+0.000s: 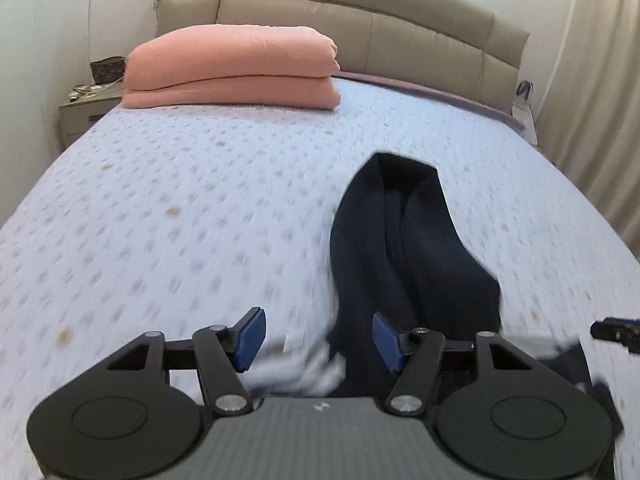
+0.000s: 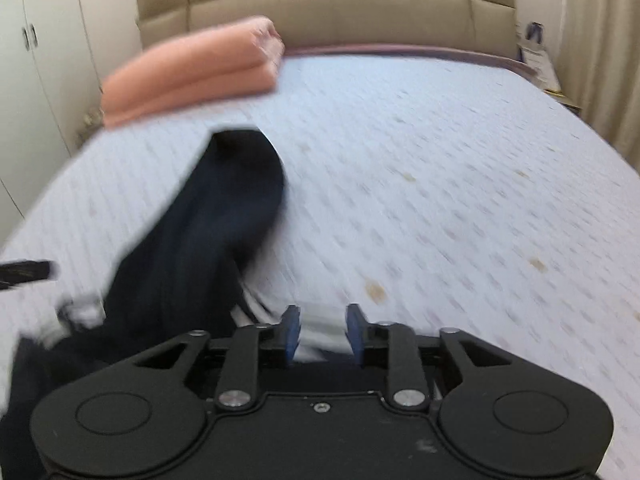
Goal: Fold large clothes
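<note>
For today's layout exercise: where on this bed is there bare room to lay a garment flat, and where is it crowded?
Free: the bedspread between the pink blanket and the left tongs, and the wide stretch right of the dark garment, up to the headboard. Crowded: the near edge, where the garment bunches by both tongs.

Your left wrist view: low, close over bed (image 1: 160,200), facing headboard (image 1: 360,28). Your right wrist view: same heading, low, set rightward. Both share dark garment (image 1: 400,240) (image 2: 200,220), pink folded blanket (image 1: 232,68) (image 2: 192,72), headboard.
</note>
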`<state>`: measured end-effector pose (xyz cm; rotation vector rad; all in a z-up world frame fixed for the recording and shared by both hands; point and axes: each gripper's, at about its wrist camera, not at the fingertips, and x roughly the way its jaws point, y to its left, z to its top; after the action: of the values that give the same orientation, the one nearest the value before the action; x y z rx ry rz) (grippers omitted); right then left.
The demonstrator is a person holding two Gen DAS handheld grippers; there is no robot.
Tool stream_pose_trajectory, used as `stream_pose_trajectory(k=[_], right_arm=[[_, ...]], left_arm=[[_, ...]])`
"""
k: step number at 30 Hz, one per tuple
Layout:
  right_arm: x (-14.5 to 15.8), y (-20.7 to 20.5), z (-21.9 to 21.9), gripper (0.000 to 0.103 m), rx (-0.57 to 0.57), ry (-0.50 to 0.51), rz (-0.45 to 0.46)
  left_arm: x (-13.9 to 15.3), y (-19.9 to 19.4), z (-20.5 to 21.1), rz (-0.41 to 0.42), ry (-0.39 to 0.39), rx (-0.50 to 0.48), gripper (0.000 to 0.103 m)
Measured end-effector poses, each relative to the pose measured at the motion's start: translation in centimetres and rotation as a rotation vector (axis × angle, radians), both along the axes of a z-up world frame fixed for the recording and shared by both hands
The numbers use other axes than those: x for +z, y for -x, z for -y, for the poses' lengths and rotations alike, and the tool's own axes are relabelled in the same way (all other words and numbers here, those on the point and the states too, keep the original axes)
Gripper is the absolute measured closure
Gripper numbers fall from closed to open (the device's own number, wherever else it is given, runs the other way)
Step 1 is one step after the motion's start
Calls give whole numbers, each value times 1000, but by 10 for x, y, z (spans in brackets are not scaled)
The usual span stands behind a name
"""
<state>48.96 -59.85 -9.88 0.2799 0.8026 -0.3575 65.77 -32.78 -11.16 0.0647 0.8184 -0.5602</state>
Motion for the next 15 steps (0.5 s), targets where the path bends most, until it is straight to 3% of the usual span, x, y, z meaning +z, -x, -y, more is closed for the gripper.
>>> stream_pose_trajectory(k=[4, 6, 7, 8, 9, 11, 13, 15], right_arm=[[-19, -64, 10, 64, 27, -64, 43], [-33, -88, 15, 54, 32, -109, 31], [-41, -99, 18, 50, 25, -136, 21], [-47, -106, 21, 49, 20, -156, 15], [-53, -114, 22, 46, 25, -174, 8], [-60, -123, 25, 31, 18, -196, -2], [-69, -127, 29, 28, -8, -238, 2], [-73, -129, 33, 28, -35, -299, -6]], left_arm=[[-35, -69, 33, -160, 84, 14, 41], [-55, -93, 42, -238, 110, 35, 31], [-65, -102, 44, -277, 118, 50, 22], [-74, -108, 45, -305, 126, 64, 20], [-82, -114, 45, -331, 145, 69, 20], [-94, -123, 48, -379, 178, 54, 20], [-105, -129, 54, -417, 211, 23, 20], [-108, -129, 62, -401, 209, 14, 20]])
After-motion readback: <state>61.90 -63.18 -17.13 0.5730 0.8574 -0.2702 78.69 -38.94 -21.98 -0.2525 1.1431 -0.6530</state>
